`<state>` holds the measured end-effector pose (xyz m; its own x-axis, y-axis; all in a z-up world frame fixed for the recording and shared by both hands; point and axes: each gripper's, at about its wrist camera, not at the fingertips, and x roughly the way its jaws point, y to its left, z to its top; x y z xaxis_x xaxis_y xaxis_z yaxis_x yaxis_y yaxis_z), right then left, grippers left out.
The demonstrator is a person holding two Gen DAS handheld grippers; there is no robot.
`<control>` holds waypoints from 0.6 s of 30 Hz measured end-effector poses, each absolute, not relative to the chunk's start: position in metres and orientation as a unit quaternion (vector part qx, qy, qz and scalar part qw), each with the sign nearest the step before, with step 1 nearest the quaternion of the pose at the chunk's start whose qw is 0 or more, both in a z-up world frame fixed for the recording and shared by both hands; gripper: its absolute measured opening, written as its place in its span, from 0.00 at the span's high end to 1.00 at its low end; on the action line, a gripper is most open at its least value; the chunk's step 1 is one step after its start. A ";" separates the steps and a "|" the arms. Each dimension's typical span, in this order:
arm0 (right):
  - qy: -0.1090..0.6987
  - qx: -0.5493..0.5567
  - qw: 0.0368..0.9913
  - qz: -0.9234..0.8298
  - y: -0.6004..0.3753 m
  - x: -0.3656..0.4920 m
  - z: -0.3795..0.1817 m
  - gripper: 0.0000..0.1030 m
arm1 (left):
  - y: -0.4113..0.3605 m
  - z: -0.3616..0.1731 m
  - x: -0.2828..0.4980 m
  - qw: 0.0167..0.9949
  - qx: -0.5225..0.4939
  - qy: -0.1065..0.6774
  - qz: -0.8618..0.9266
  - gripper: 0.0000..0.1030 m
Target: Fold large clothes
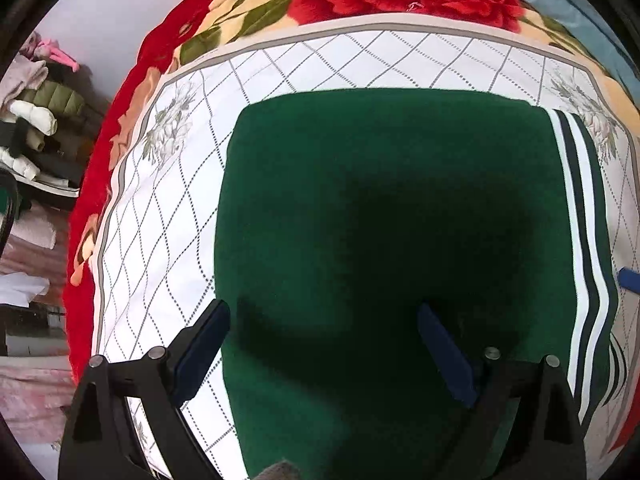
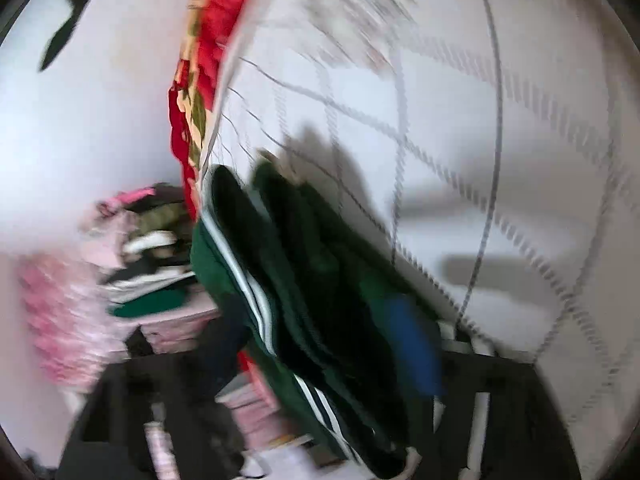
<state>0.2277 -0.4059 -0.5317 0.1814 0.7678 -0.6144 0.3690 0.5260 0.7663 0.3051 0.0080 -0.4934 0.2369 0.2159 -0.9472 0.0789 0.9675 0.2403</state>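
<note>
Clothes pile (image 1: 36, 128) off the bed's left edge, likely awaiting folding; green garment (image 1: 380, 220) flat on quilted white sheet (image 1: 168, 208), squared for folding; left gripper (image 1: 324, 344) spread above it, pinching nothing; right gripper (image 2: 316, 364) blurred, seemingly spread beside the striped hem

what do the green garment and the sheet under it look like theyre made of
Green garment: seems a soft matte knit or fleece, no sheen, with woven-looking white and dark stripes along one edge. Quilted sheet: looks like smooth thin cotton or a blend, white with a printed grid and flowers; exact fibre cannot be told.
</note>
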 end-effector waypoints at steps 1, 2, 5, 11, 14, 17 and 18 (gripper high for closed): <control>0.618 0.449 0.623 0.169 -0.399 0.229 -0.525 0.11 | 0.007 -0.496 0.306 0.776 0.118 0.618 0.044 0.07; 0.618 0.443 0.623 0.181 -0.394 0.237 -0.520 0.10 | 0.007 -0.499 0.307 0.774 0.114 0.622 0.046 0.07; 0.634 0.395 0.635 0.197 -0.361 0.271 -0.522 0.11 | 0.008 -0.503 0.310 0.772 0.107 0.625 0.048 0.07; 0.672 0.355 0.605 0.237 -0.306 0.312 -0.555 0.67 | 0.017 -0.511 0.312 0.769 0.100 0.630 0.049 0.07; 0.596 0.589 0.458 0.298 -0.328 0.306 -0.587 0.70 | 0.035 -0.510 0.317 0.769 0.046 0.637 0.040 0.01; 0.608 0.629 0.425 0.232 -0.347 0.288 -0.627 0.71 | 0.036 -0.511 0.316 0.763 0.039 0.645 0.035 0.01; 0.620 0.620 0.435 0.206 -0.352 0.286 -0.634 0.71 | 0.034 -0.509 0.314 0.764 0.046 0.642 0.034 0.01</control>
<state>0.2863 -0.3521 -0.6336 0.1477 0.9473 -0.2841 0.5892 0.1465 0.7946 0.3145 0.0341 -0.5088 0.1724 0.1120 -0.9786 0.0073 0.9933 0.1150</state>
